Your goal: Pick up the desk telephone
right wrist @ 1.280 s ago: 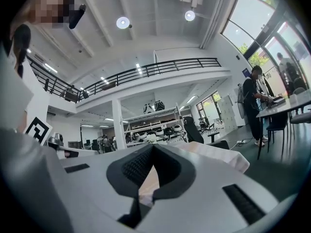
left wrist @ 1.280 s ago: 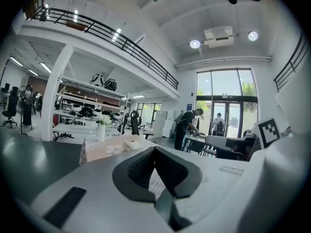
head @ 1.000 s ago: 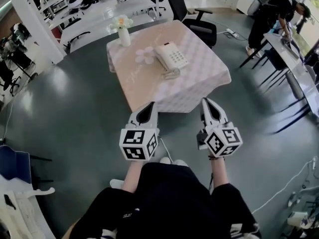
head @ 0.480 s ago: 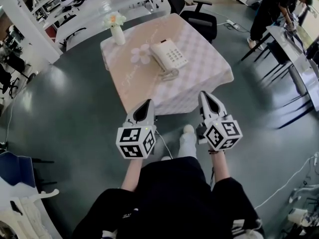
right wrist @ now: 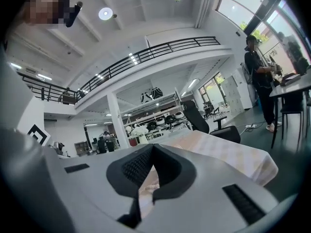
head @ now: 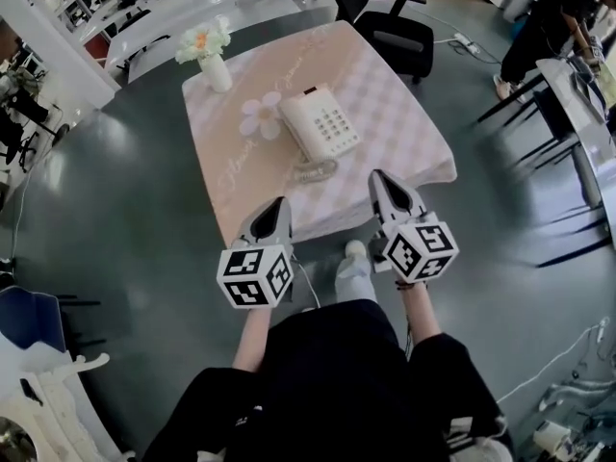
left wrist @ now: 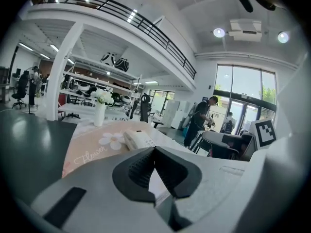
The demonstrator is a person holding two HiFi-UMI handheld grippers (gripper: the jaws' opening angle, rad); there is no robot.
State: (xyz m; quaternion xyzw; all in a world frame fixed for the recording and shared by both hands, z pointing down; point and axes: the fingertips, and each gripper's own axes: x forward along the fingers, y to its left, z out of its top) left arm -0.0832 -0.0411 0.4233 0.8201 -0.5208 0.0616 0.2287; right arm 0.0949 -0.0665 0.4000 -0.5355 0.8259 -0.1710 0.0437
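The white push-button desk telephone (head: 320,123) sits mid-table on the pink checkered tablecloth (head: 404,133), well ahead of both sets of fingers. Left gripper (head: 276,206) and right gripper (head: 379,178) are both clenched on nothing, near the table's front edge.

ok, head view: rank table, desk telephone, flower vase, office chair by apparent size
1. table
2. office chair, partly cut off by the frame's top edge
3. desk telephone
4. flower vase, smaller than the telephone but not by much

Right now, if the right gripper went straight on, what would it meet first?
Likely the coiled cord of the phone, seen ahead of the shut right gripper, just past the table edge; depth is unclear.
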